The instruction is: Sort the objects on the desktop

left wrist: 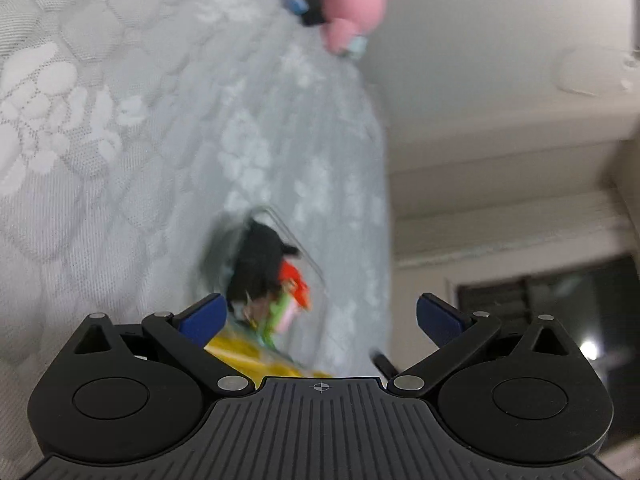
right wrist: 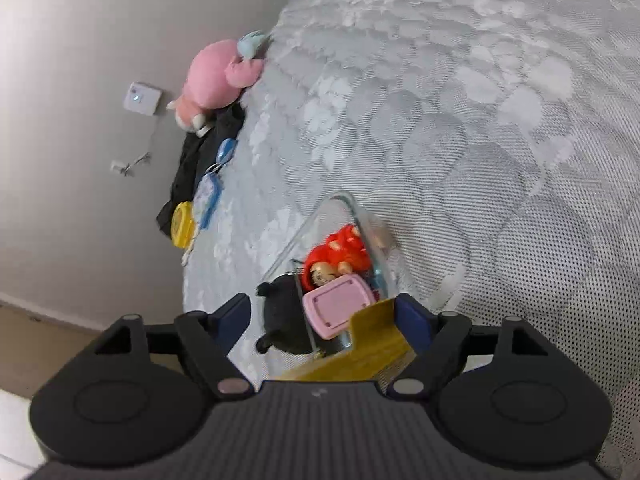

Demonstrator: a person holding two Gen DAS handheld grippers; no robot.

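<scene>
Nearest item: a flat yellow card-like piece (right wrist: 374,344) lies just under our right gripper (right wrist: 322,316), its edge against the right blue pad; whether the pad presses it we cannot tell.
Right jaws: spread wide, nothing pinched between them.
Left jaws: our left gripper (left wrist: 320,316) stands released too, nothing between its pads; the view is blurred.
Container: a clear rectangular plastic bin (right wrist: 348,204) rests on the grey-white quilted mattress (right wrist: 460,100), just ahead of both grippers.
Contents: a red-haired doll (right wrist: 340,256) and a pink rectangular plastic case (right wrist: 338,306) lie inside; a black plush toy (right wrist: 284,316) hangs over the near rim.
Unsorted lot: a pink plush animal (right wrist: 212,76), black cloth (right wrist: 192,168), a blue-edged card (right wrist: 208,196) and a round yellow tin (right wrist: 182,220) lie along the wall edge, well apart from the bin.
Step in hand: we judge an item freshly let go at the bin.
Next move: reach for another loose piece, likely the yellow one, and close squarely on it.
Writing: none legible.
</scene>
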